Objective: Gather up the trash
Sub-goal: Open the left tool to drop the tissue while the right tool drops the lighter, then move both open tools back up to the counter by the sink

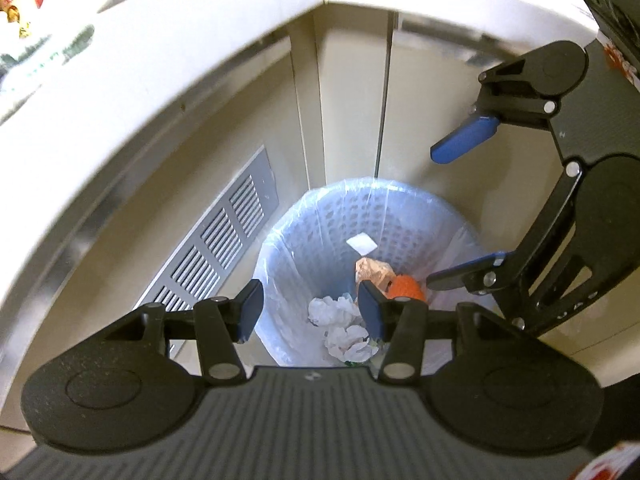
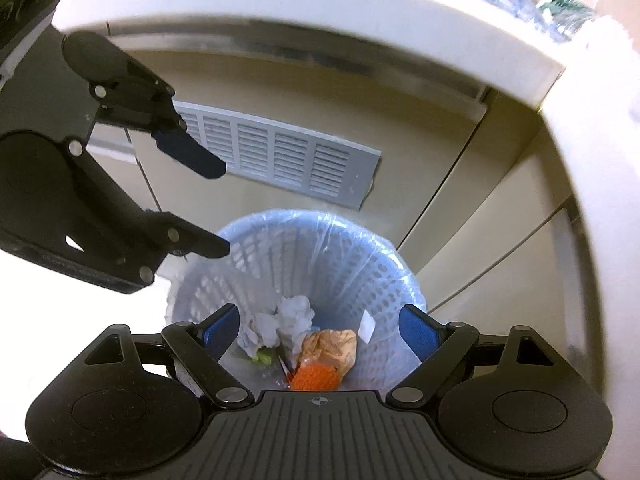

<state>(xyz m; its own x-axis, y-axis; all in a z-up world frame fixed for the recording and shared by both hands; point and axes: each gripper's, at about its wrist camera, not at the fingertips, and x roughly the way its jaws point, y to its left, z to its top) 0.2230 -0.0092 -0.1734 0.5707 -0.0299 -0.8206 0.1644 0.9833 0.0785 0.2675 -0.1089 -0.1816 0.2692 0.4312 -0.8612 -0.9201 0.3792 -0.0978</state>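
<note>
I've got both grippers hanging over the bin, nothing in either. In the left wrist view, the left gripper (image 1: 310,312) sits at the bottom centre with its jaws partly apart and empty; the right gripper (image 1: 460,212) comes in from the right edge, jaws spread wide, also empty. Straight below and just ahead of both pairs of fingers is the waste basket (image 1: 320,216), blue mesh with a clear liner, mouth facing up at me. Inside lie crumpled white tissues (image 1: 340,328), a brown paper wad (image 1: 374,270) and an orange ball (image 1: 406,288). None of it has a clear long axis; it's all wadded. The two grippers look about equally near the rim. Beyond the basket, upper left, there's a grey vent grille (image 1: 224,236) in the cabinet face, and the white countertop (image 1: 200,40) curves overhead, where I'd guess more trash waits.
</note>
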